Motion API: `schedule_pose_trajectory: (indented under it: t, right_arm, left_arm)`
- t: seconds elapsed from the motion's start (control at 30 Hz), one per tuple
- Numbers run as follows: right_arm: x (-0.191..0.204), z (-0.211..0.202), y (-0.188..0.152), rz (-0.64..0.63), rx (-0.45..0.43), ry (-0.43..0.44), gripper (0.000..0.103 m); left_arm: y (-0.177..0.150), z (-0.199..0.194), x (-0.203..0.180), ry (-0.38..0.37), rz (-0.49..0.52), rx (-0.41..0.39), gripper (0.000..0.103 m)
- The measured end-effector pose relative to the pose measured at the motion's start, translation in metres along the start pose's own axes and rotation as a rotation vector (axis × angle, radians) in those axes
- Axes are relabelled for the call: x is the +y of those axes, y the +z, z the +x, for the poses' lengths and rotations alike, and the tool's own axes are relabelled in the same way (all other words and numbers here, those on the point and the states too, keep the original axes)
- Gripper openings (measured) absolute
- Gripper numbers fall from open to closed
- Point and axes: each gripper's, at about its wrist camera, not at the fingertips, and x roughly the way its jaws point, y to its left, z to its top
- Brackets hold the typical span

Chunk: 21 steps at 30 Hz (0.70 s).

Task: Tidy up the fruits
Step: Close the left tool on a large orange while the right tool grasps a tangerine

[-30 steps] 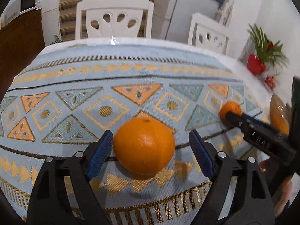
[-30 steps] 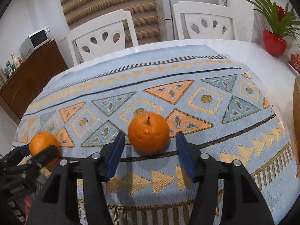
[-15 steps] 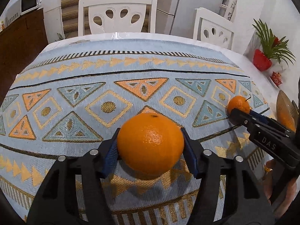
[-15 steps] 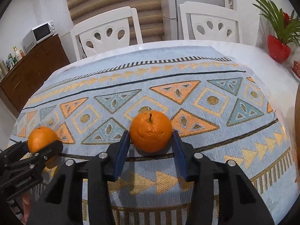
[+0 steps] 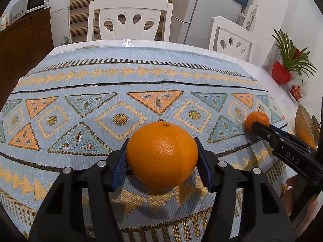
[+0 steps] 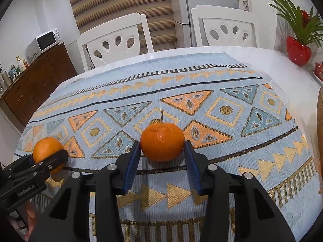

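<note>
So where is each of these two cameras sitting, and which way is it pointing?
Left wrist: rides on the left gripper, looking forward along its fingers across the patterned tablecloth; its blue pads hold the large orange. The right gripper and a hand show at right.
Right wrist: rides on the right gripper, facing the white chairs; its pads hold the stemmed tangerine. The left gripper shows at lower left.
Shared: both fruits, both grippers, tablecloth, chairs, red potted plant, microwave.
</note>
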Motion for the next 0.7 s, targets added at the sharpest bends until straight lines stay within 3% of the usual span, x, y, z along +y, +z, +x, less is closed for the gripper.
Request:
schedule_pose_trajectory:
  t: [0.4, 0.6, 0.7]
  right_arm:
    - [-0.005, 0.012, 0.003, 0.04, 0.057, 0.039, 0.048]
    - [-0.006, 0.011, 0.003, 0.046, 0.053, 0.035, 0.063]
    - [-0.008, 0.011, 0.003, 0.055, 0.059, 0.046, 0.063]
  left_arm:
    - [-0.001, 0.001, -0.012, 0.025, 0.058, 0.003, 0.06]
    - [-0.001, 0.003, -0.014, 0.026, 0.065, 0.007, 0.06]
    - [-0.002, 0.003, -0.015, 0.029, 0.071, 0.006, 0.06]
